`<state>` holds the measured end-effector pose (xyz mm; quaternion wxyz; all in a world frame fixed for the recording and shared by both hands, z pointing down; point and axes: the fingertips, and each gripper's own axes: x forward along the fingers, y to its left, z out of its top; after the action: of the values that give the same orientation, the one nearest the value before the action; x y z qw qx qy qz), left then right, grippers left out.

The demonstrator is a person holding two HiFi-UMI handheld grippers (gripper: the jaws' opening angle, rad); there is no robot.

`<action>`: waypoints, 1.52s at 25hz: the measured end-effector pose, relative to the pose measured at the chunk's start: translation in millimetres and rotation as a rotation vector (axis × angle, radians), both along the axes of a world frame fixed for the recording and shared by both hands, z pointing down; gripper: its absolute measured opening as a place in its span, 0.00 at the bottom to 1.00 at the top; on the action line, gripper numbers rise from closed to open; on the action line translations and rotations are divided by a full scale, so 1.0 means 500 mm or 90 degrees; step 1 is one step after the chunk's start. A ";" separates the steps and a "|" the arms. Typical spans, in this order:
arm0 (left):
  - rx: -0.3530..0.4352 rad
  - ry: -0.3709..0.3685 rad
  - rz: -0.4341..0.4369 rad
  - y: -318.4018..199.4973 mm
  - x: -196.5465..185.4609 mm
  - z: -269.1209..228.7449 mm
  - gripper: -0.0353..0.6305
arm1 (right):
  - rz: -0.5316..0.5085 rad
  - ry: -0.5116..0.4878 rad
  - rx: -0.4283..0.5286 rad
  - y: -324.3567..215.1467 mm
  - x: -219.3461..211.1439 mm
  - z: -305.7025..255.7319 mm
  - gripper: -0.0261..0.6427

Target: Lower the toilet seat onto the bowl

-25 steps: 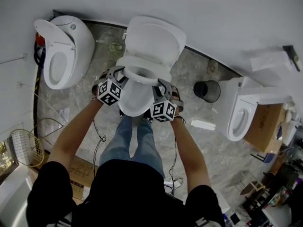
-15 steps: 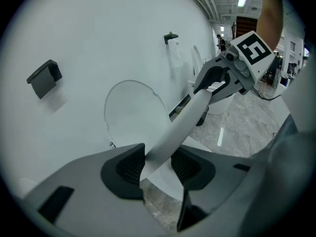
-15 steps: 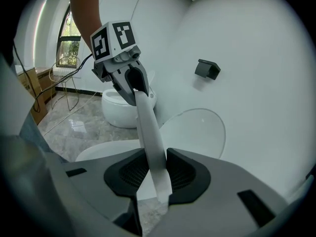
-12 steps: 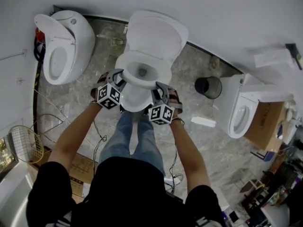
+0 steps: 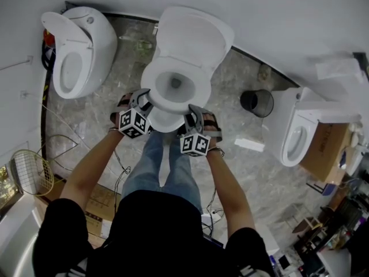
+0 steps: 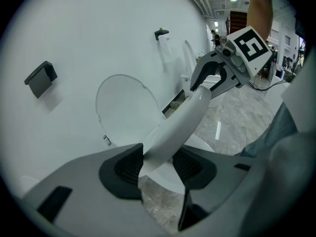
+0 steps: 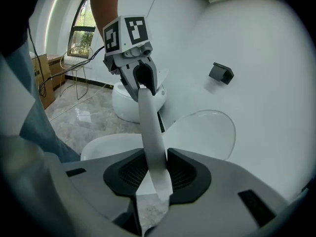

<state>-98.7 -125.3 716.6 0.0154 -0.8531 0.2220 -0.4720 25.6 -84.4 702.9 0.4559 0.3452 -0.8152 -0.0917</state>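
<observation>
The toilet seat (image 5: 154,92) is half way between the raised lid (image 5: 193,33) and the bowl (image 5: 164,121). It is tilted, and its front edge is still clear of the bowl rim, not lying on it. Both grippers hold this front edge, one on each side. In the left gripper view the left gripper (image 6: 158,164) has its two dark pads pressed on the white rim of the seat (image 6: 185,122). The right gripper (image 6: 217,78) bites the same rim further along. In the right gripper view the right gripper (image 7: 154,174) is closed on the seat (image 7: 150,132) in the same way, with the left gripper (image 7: 143,80) at the far end of the rim. The lid (image 7: 207,132) leans against the white wall (image 7: 256,43). In the head view the person stands in front of the bowl on a marble floor (image 5: 230,105). A black bin (image 5: 256,101) stands near on the person's right, and one more toilet stands on each side.
</observation>
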 end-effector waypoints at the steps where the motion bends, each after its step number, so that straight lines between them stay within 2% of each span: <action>1: 0.000 -0.004 0.003 0.006 -0.002 0.004 0.33 | -0.004 0.004 -0.002 0.006 -0.002 0.004 0.22; 8: 0.015 -0.007 0.007 0.044 -0.016 0.029 0.34 | -0.025 0.027 0.002 0.045 -0.016 0.038 0.23; 38: 0.071 -0.127 0.054 0.172 -0.059 0.147 0.36 | -0.121 0.107 -0.036 0.178 -0.065 0.172 0.28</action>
<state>-128.4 -39.5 790.4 0.1045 -0.8084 0.2089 -0.5404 -7.0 4.5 788.9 0.5216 0.2444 -0.8053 -0.1403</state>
